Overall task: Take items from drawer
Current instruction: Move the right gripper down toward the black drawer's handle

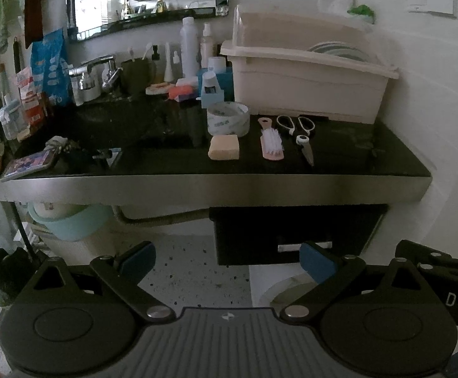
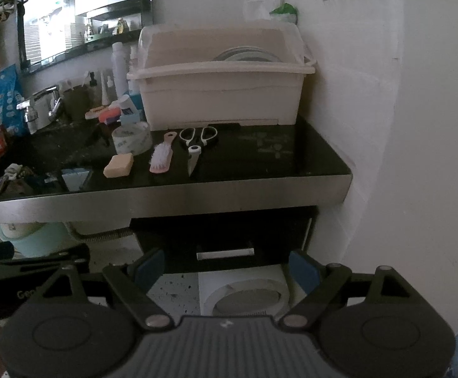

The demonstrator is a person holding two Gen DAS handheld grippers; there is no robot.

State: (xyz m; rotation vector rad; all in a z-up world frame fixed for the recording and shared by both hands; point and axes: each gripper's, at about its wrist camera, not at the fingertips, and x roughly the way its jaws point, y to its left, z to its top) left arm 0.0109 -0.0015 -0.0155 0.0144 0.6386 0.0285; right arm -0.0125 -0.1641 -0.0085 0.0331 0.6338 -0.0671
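A dark drawer (image 1: pixel 291 236) with a silver handle (image 2: pixel 225 254) hangs shut under the black counter (image 1: pixel 370 154). On the counter lie a tape roll (image 1: pixel 228 118), a beige soap bar (image 1: pixel 224 147), a pink brush (image 1: pixel 271 140) and white-handled scissors (image 1: pixel 301 134); they also show in the right wrist view: tape roll (image 2: pixel 132 137), soap bar (image 2: pixel 118 164), brush (image 2: pixel 162 154), scissors (image 2: pixel 197 143). My left gripper (image 1: pixel 227 260) is open and empty, below the counter. My right gripper (image 2: pixel 225 267) is open and empty, in front of the drawer.
A cream dish rack (image 1: pixel 304 78) with plates stands at the back right of the counter. A faucet (image 1: pixel 96 69), bottles and toiletries crowd the back left. A teal basin (image 1: pixel 71 220) and a pipe sit under the counter. A white round bin (image 2: pixel 247 296) stands on the floor below the drawer.
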